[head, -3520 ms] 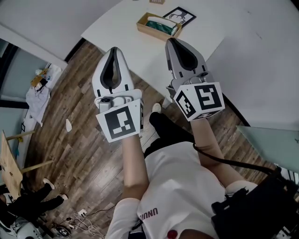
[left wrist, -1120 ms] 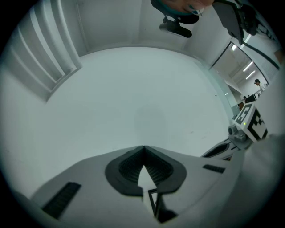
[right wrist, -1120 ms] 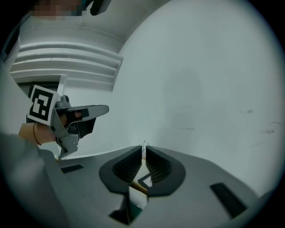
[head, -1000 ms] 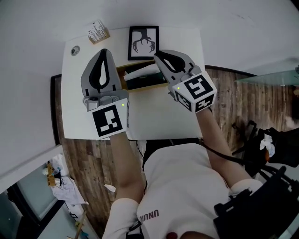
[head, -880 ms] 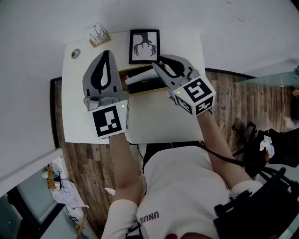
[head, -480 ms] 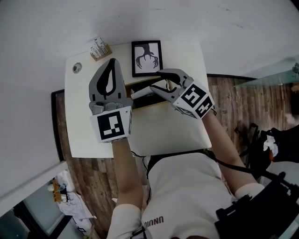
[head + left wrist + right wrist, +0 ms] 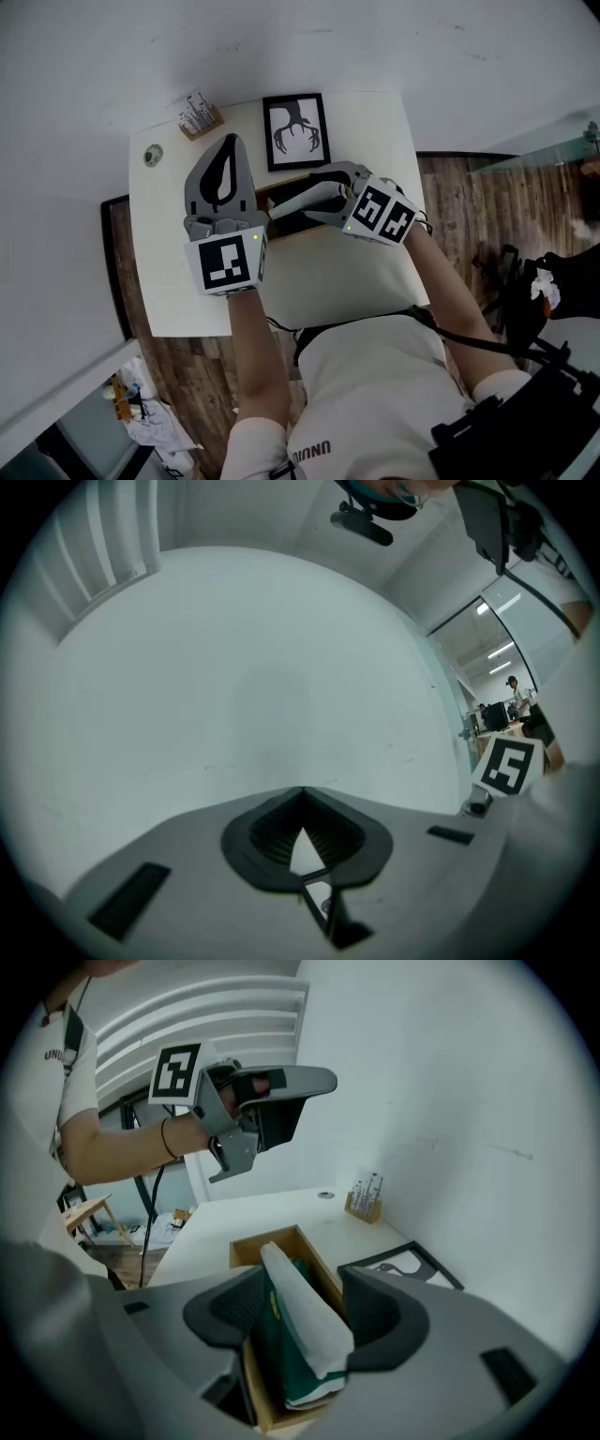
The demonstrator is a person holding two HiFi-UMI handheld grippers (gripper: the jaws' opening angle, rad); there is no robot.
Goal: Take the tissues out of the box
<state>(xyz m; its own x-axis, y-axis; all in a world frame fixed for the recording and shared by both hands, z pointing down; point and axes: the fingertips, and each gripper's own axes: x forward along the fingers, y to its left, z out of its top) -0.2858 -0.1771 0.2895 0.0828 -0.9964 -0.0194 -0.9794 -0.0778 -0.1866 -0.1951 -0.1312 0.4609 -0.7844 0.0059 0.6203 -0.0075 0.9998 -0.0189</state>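
In the head view, my left gripper (image 7: 228,142) hung over the white table (image 7: 319,277), just beside the wooden box (image 7: 265,193). My right gripper (image 7: 302,203) pointed down into that box.

In the left gripper view, its jaws were pressed together on nothing.

In the right gripper view, the jaws had just been opening and stood spread. The white tissue (image 7: 305,1321) rose between them from the box.

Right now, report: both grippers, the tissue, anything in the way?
Left gripper shut, empty. Right gripper open over the box, jaws just been opening, tissue between them, not pinched. Tissue not yet out. Nothing in the way.
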